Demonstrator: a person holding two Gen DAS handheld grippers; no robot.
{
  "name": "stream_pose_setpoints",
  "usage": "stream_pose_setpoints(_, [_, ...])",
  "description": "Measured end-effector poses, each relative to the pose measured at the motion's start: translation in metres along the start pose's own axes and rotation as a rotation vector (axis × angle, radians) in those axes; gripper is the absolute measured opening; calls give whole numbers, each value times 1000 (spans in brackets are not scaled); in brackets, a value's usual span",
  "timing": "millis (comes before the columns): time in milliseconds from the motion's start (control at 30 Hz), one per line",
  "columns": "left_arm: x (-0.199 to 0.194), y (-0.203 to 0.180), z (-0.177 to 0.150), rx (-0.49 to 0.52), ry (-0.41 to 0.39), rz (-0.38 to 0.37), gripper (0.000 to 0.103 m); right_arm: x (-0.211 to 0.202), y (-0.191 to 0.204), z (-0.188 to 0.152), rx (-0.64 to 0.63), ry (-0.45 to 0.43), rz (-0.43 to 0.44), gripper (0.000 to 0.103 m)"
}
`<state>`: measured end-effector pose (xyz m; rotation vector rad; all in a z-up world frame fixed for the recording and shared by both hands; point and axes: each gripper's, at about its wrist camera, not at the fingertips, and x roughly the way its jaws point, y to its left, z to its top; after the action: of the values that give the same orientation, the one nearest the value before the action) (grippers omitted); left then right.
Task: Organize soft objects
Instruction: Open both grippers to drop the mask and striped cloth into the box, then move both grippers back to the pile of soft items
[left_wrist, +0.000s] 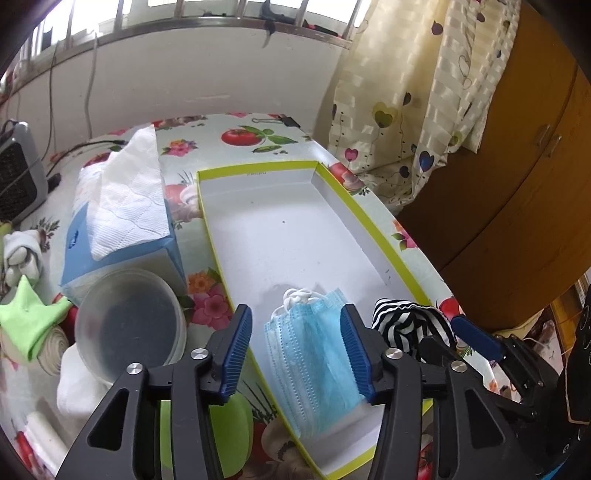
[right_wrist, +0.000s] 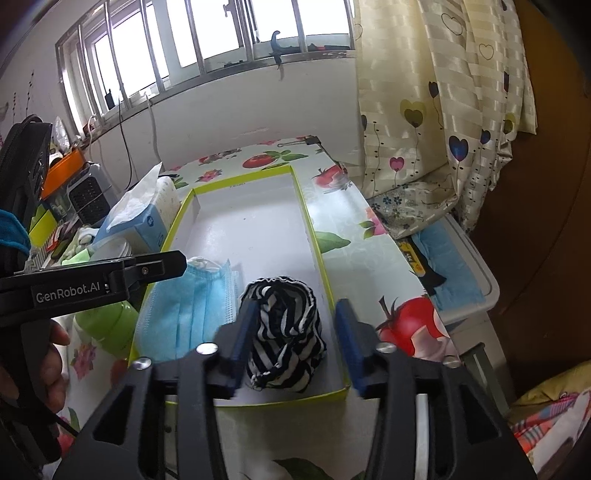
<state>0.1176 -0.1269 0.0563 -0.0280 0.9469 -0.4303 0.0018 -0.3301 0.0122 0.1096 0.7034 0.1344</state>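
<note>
A shallow white box with a yellow-green rim (left_wrist: 258, 170) (right_wrist: 240, 182) lies on the flowered tablecloth. At its near end a folded blue face mask (left_wrist: 310, 354) (right_wrist: 192, 310) lies flat, beside a bunched black-and-white striped cloth (left_wrist: 402, 321) (right_wrist: 288, 325). My left gripper (left_wrist: 295, 317) is open just above the mask, straddling it; the left pad stands well clear, and the right pad sits over the mask's edge. My right gripper (right_wrist: 297, 314) is open around the striped cloth, with a wide gap on its right side. Neither thing is pinched.
Left of the box stand a blue tissue box (left_wrist: 122, 221), a clear plastic tub (left_wrist: 129, 325), a green cloth (left_wrist: 26, 325), white fabric (left_wrist: 77, 384) and a green cup (right_wrist: 107, 325). A heater (left_wrist: 18, 173) stands at the far left. A curtain (left_wrist: 424, 92) and a wooden cabinet (left_wrist: 517, 184) are on the right.
</note>
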Motion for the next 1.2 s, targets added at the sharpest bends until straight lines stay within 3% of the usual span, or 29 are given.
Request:
stream_pose_setpoints(233, [-14, 0, -5, 15, -32, 20, 54, -5, 3, -2, -2, -12, -13, 51])
stream_pose_setpoints(500, [-28, 1, -11, 23, -60, 32, 55, -10, 6, -3, 2, -19, -23, 62])
stream_pose_setpoints(767, [-42, 5, -22, 20, -77, 39, 56, -18, 12, -6, 4, -30, -19, 64])
stream_pose_setpoints(1000, [-65, 19, -36, 2, -114, 64, 56, -29, 27, -8, -14, -72, 31, 64])
stream_pose_setpoints(1133, [-84, 35, -50, -17, -142, 98, 56, -35, 38, -11, 6, -97, 153, 64])
stream_pose_setpoints(1200, [-95, 45, -57, -29, -155, 112, 56, -37, 48, -12, -16, -112, 163, 64])
